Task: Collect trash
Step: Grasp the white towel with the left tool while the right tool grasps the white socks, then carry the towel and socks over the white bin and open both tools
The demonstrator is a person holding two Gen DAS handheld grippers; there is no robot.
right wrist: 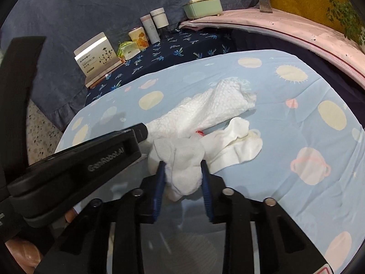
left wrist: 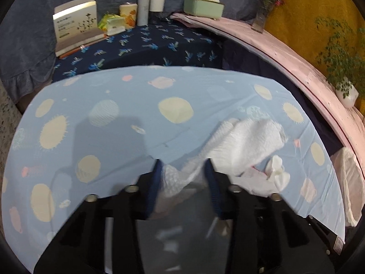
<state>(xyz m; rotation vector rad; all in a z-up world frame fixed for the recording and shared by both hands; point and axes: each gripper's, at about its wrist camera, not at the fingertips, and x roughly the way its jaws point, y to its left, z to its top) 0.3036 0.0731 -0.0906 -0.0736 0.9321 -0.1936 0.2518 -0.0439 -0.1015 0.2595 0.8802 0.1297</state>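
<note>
A crumpled white paper towel (left wrist: 246,141) lies on the light blue patterned cloth (left wrist: 114,118). My left gripper (left wrist: 182,163) is shut on its near end. A white sock (right wrist: 237,141) lies beside the towel. My right gripper (right wrist: 182,165) is shut on the sock's bunched near end. The towel also shows in the right wrist view (right wrist: 212,107), stretching up and right. The left gripper's black body (right wrist: 75,162) shows at the left of the right wrist view, its tip at the towel.
A dark blue cloth (left wrist: 159,45) behind carries an open box (left wrist: 75,22), tissue packs (left wrist: 111,24), two cylinders (left wrist: 150,4) and a green box (left wrist: 203,5). A pink ledge (left wrist: 285,52) with plants (left wrist: 337,52) runs along the right. A white bag (left wrist: 349,178) hangs at the right edge.
</note>
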